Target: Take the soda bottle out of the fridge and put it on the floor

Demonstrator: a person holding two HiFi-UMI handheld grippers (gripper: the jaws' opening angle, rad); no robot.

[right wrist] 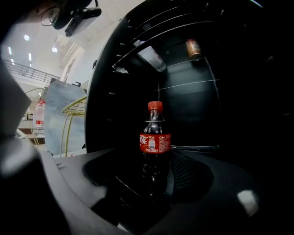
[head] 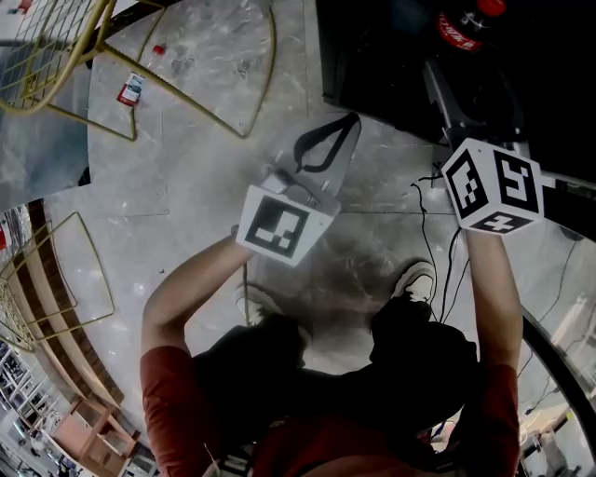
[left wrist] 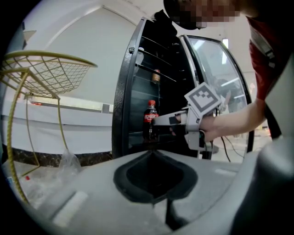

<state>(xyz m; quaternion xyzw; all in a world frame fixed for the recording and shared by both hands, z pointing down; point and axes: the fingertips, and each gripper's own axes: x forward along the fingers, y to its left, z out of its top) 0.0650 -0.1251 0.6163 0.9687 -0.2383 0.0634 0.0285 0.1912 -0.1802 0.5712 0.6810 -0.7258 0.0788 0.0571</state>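
Note:
The soda bottle (right wrist: pixel 155 147), dark with a red cap and red label, stands upright on a shelf inside the black fridge (left wrist: pixel 124 92). My right gripper (right wrist: pixel 154 183) reaches into the fridge, and its two pads close on the bottle's lower body. The left gripper view shows the same from the side: the right gripper (left wrist: pixel 158 120) at the bottle (left wrist: pixel 149 120). In the head view the bottle's cap and label (head: pixel 461 23) show at the top right. My left gripper (head: pixel 346 119) hangs over the floor outside the fridge, its tips together and empty (left wrist: pixel 154 151).
The glass fridge door (left wrist: pixel 216 64) stands open at the right. A can (right wrist: pixel 193 48) lies on an upper shelf. Gold wire tables (head: pixel 56 47) (head: pixel 47 279) stand at the left, with a small red-and-white packet (head: pixel 130 89) on the floor. Cables (head: pixel 428 233) run by the person's shoe (head: pixel 414 279).

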